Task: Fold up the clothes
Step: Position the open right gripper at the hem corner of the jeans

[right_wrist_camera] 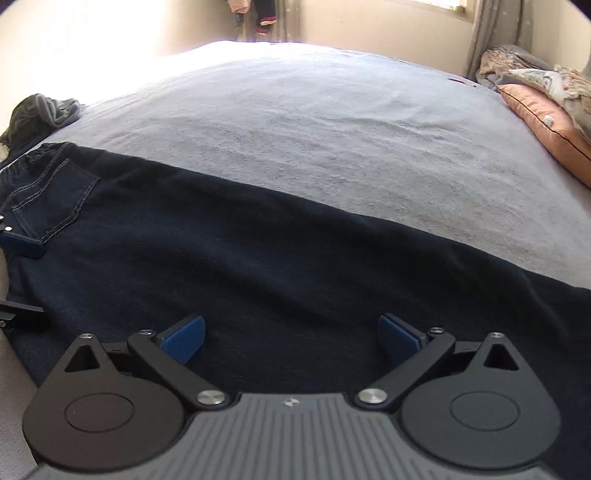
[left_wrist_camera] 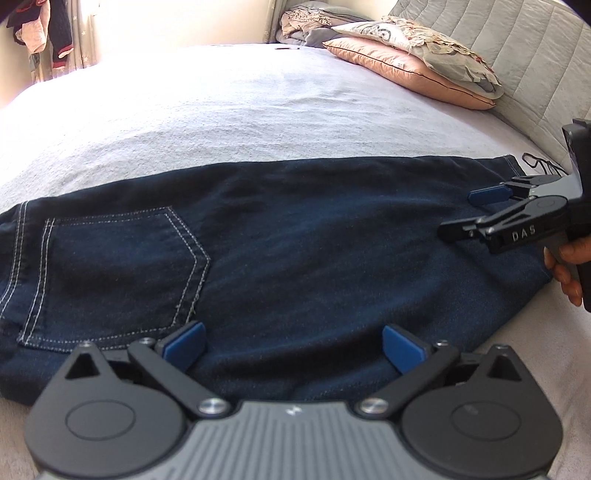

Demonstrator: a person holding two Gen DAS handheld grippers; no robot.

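Note:
Dark blue jeans [left_wrist_camera: 295, 240] lie flat across the pale bed sheet [left_wrist_camera: 240, 110], folded lengthwise, with a stitched back pocket [left_wrist_camera: 110, 277] at the left end. My left gripper [left_wrist_camera: 291, 339] hovers open over the near edge beside the pocket, its blue pads wide apart with only denim below. My right gripper [left_wrist_camera: 460, 213], held by a hand [left_wrist_camera: 565, 273], stands open above the leg end at the right. In the right wrist view the right gripper [right_wrist_camera: 291, 332] is open over the jeans [right_wrist_camera: 258, 277], and the left gripper [right_wrist_camera: 26, 277] shows at the left edge.
Pink and patterned pillows [left_wrist_camera: 406, 70] lean on a grey quilted headboard [left_wrist_camera: 517, 62] at the far right. A crumpled grey garment [right_wrist_camera: 44, 110] lies at the bed's left edge past the waistband. Clothes hang [left_wrist_camera: 44, 29] by the curtain behind the bed.

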